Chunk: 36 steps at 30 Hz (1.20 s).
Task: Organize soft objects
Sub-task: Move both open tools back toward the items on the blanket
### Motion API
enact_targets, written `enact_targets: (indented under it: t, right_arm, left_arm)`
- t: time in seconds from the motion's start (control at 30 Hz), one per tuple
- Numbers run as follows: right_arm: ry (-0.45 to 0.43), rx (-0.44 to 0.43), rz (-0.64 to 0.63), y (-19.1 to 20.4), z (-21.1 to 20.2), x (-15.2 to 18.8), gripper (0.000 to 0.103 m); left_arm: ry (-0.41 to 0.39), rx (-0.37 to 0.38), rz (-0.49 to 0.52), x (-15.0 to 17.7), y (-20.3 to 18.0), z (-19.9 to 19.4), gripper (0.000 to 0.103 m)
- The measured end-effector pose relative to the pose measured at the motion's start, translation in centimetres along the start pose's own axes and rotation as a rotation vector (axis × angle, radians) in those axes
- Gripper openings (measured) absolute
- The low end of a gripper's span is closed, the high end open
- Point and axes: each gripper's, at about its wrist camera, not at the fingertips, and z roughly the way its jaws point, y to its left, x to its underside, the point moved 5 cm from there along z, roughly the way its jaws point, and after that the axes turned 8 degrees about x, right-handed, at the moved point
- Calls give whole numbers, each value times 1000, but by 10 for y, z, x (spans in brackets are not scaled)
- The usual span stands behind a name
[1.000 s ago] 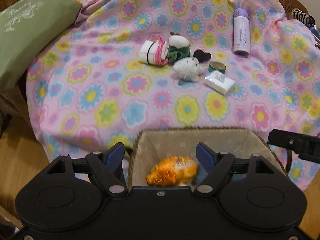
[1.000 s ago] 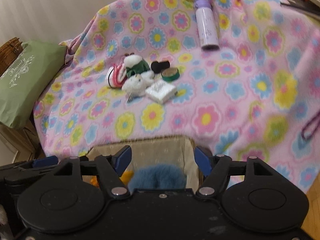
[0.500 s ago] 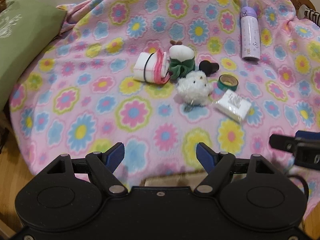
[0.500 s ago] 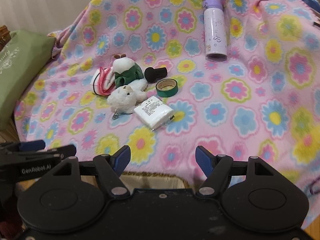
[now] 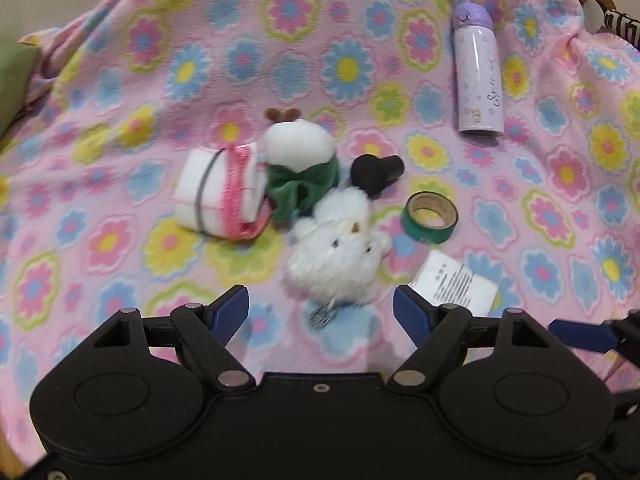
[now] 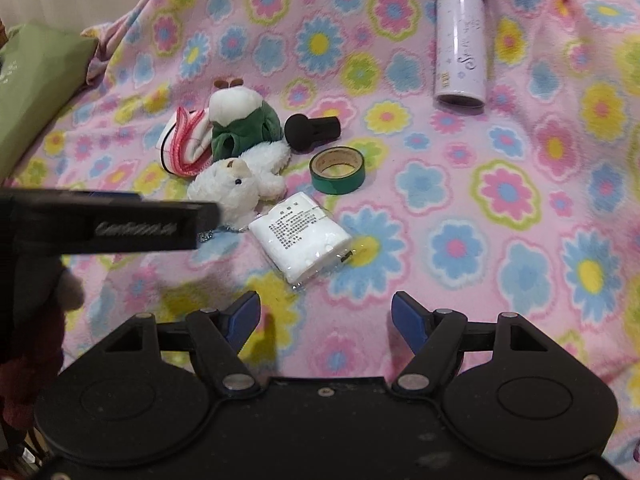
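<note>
A fluffy white plush animal lies on the flowered blanket, just beyond my open left gripper. Behind it lie a white plush with a green bow and a rolled white and pink cloth. In the right wrist view the white plush animal, the green-bow plush and the rolled cloth show at left. My right gripper is open and empty, close before a white wrapped packet. The left gripper's side crosses that view at left.
A green tape roll, a black stubby object and a lilac bottle lie on the blanket. The white packet sits at right of the left gripper. A green cushion lies at far left.
Both grippers have moved forward from over the basket onto the blanket. The basket with the orange and blue soft things has dropped out of view. The plush pile is much closer.
</note>
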Motion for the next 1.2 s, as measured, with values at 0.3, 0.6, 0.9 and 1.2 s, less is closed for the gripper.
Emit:
enact_targets:
  t: [0.3, 0.6, 0.9, 1.2]
  right_arm:
    - [10, 6, -31, 10, 25, -12, 72]
    - [-1, 82, 38, -22, 34, -24, 72]
    - [1, 133, 114, -50, 36, -25, 72]
    - [1, 103, 107, -40, 26, -19, 73]
  left_arm:
    - [44, -14, -60, -7, 16, 25, 77]
    - [53, -12, -148, -6, 47, 26, 85]
    - [74, 17, -54, 0, 26, 22, 82]
    - [108, -81, -61, -4, 32, 40, 81]
